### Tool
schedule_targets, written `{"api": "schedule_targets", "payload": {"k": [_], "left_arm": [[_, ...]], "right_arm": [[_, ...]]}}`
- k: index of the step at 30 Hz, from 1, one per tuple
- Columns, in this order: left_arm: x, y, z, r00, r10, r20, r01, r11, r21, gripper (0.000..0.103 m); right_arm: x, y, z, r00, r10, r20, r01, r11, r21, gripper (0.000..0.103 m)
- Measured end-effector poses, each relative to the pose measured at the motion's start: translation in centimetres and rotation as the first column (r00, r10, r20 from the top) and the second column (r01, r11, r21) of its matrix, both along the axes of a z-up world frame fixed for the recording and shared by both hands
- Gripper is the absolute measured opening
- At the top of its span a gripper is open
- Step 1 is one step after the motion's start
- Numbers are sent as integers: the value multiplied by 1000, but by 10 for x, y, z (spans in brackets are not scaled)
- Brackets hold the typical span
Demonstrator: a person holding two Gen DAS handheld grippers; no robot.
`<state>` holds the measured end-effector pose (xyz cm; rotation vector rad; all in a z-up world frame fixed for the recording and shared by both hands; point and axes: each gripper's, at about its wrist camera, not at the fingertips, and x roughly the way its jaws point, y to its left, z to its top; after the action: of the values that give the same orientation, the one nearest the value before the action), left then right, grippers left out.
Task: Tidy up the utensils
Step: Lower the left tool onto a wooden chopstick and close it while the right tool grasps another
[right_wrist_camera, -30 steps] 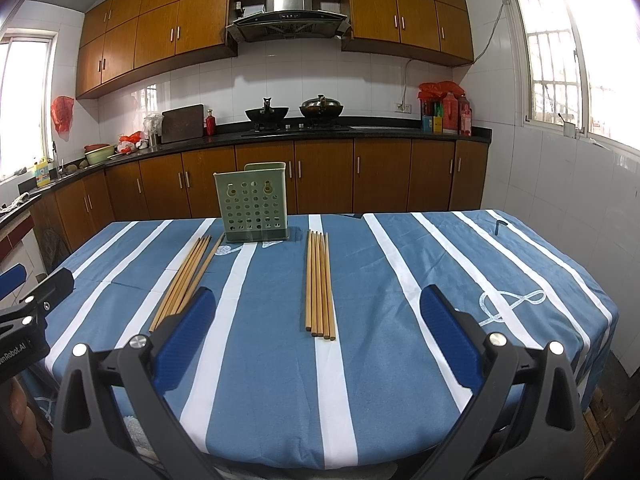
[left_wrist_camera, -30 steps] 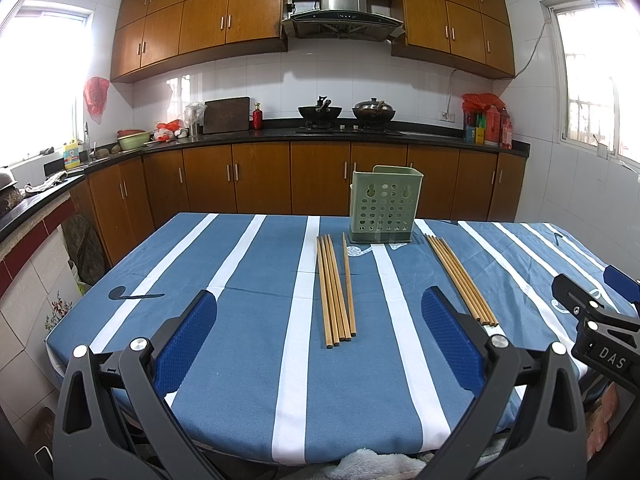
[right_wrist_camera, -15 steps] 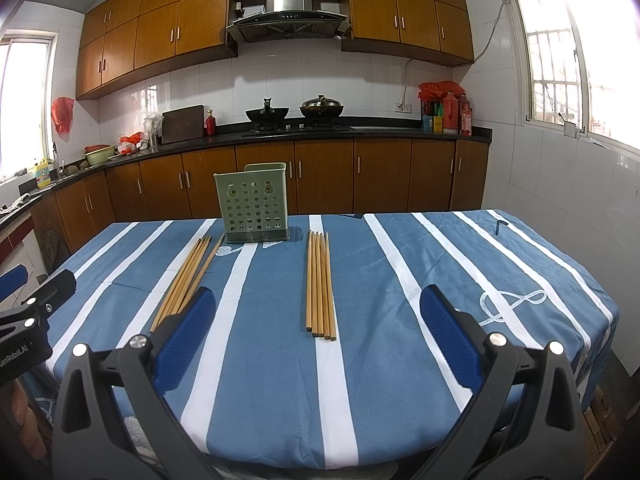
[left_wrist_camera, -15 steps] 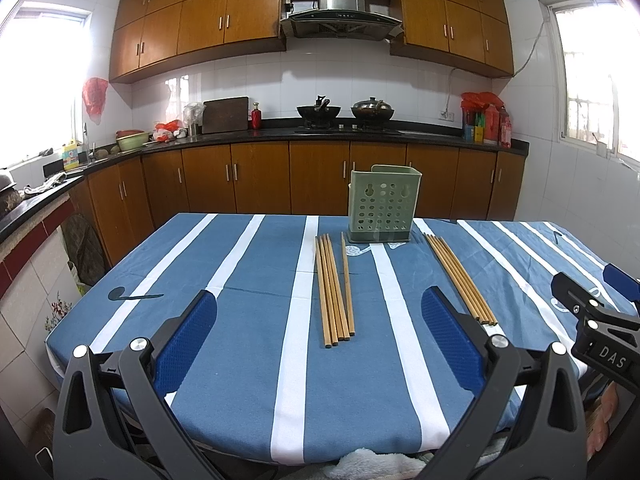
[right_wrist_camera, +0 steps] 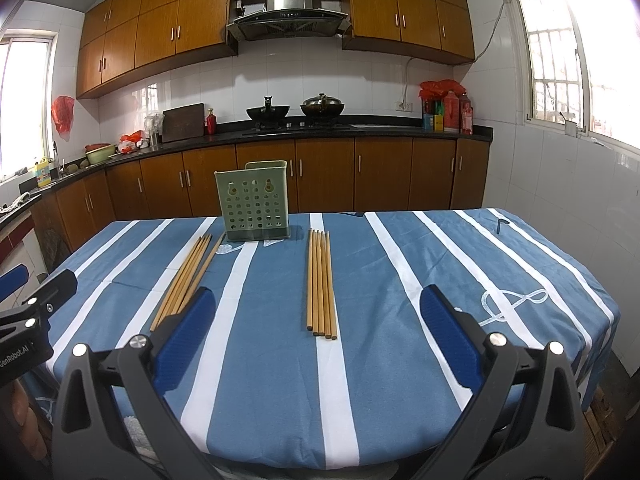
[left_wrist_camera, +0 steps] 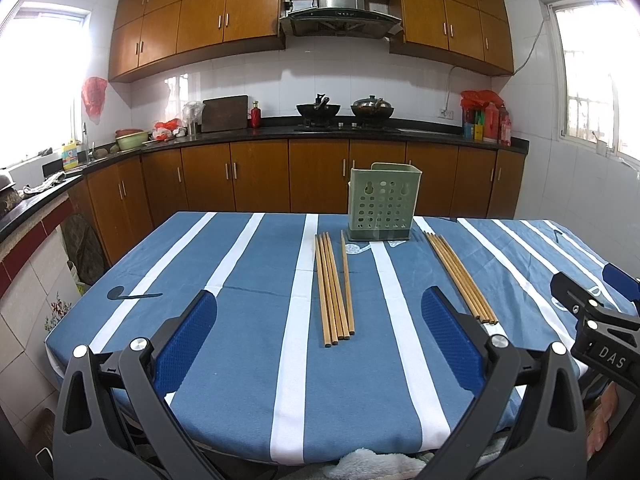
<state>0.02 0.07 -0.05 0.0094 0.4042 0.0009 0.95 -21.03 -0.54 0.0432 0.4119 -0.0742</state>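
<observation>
While both grippers hovered at the table's (left_wrist_camera: 240,360) near edge, jaws wide apart and empty, two chopstick bundles (left_wrist_camera: 334,284) (right_wrist_camera: 319,282) lay untouched before the far green perforated holder (left_wrist_camera: 382,202). Thin, round sticks could roll or scatter if pinched unevenly.

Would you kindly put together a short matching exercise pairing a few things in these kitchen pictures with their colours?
Things:
1. utensil holder
2. chopsticks
3. tablecloth
4. pads on the left gripper fingers

Colours:
A. blue with white stripes
B. pale green
C. solid blue
D. light wood brown

Pairs: 1-B, 2-D, 3-A, 4-C
</observation>
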Motion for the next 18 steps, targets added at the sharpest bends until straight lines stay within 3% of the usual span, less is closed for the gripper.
{"api": "schedule_targets", "payload": {"k": [6, 14, 15, 18], "left_arm": [[14, -2, -8, 999, 13, -39, -13, 1000, 6, 101], [69, 38, -31, 979, 64, -193, -73, 997, -39, 101], [74, 41, -32, 977, 66, -205, -76, 996, -38, 101], [92, 47, -41, 966, 70, -250, -79, 997, -26, 95]], "right_arm": [[18, -7, -2, 999, -5, -37, 6, 1000, 14, 99], [75, -26, -26, 984, -49, -172, 59, 997, 56, 99], [83, -28, -29, 981, -54, -187, 66, 996, 55, 97], [115, -35, -43, 965, -49, -259, 66, 996, 58, 77]]}}
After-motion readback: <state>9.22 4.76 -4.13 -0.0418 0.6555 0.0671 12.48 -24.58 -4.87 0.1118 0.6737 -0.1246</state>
